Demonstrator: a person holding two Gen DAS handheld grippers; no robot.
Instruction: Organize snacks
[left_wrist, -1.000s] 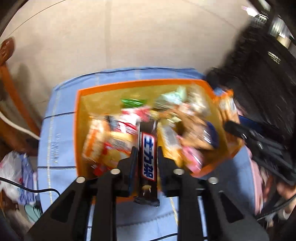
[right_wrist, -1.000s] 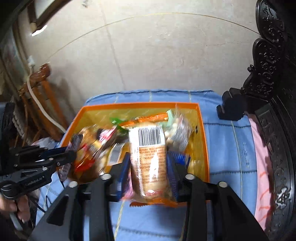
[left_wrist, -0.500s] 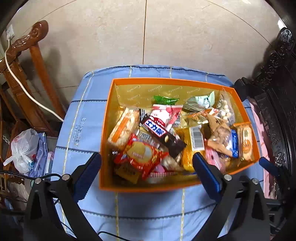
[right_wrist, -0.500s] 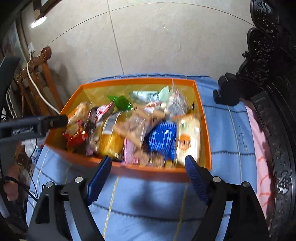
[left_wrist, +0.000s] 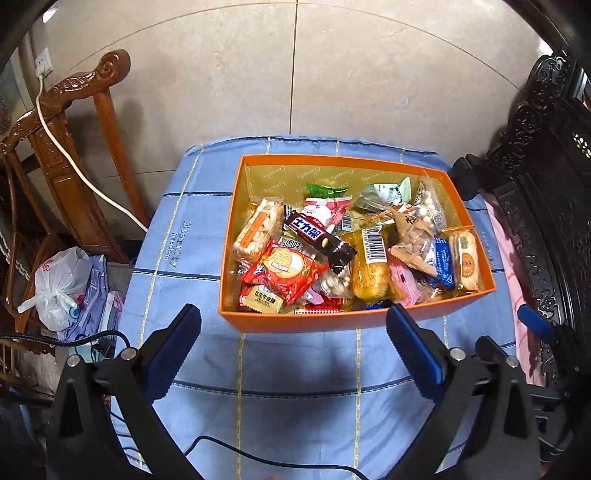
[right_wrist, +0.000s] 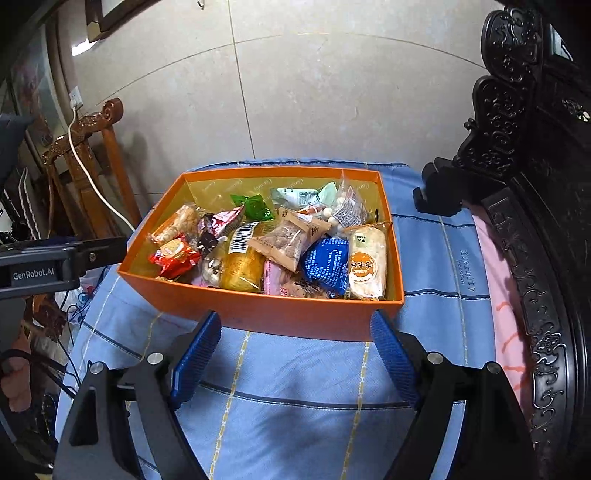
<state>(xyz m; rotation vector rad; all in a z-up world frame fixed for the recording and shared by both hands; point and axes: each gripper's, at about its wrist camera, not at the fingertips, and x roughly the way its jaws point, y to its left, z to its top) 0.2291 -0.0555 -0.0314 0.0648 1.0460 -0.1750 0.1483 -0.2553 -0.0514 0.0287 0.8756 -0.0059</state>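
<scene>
My left claw (left_wrist: 291, 339) is released, jaws spread wide, nothing between them. Its log trend settles: jaws are wide and steady now. My right claw (right_wrist: 293, 349) is released too, jaws have just been opening, nothing between the pads. Both claws hang over the blue cloth (left_wrist: 295, 387) on the tabletop, just short of the near wall of the orange box (left_wrist: 295, 321), not touching it.

The snacks sit in the box, piled loose. I see a dark chocolate bar (left_wrist: 321, 236) lying diagonal on top near the middle, a red round-print packet (left_wrist: 286, 267) below it, a yellow cake pack with a barcode (left_wrist: 371, 258), a blue packet (left_wrist: 443, 260), and a pale bun pack (left_wrist: 467, 262) against the right wall. A green candy (left_wrist: 325, 190) lies at the back.

Progress call: looks near done. I see no loose snacks on the cloth outside the box in either view. The cloth edges and the floor are partly hidden, so I can't rule out a stray item. What's left, if anything, is tidying the heap, since packets overlap every which way.

Beyond: a wooden chair (left_wrist: 74, 147) on the left, carved dark furniture (left_wrist: 546, 166) on the right.
</scene>
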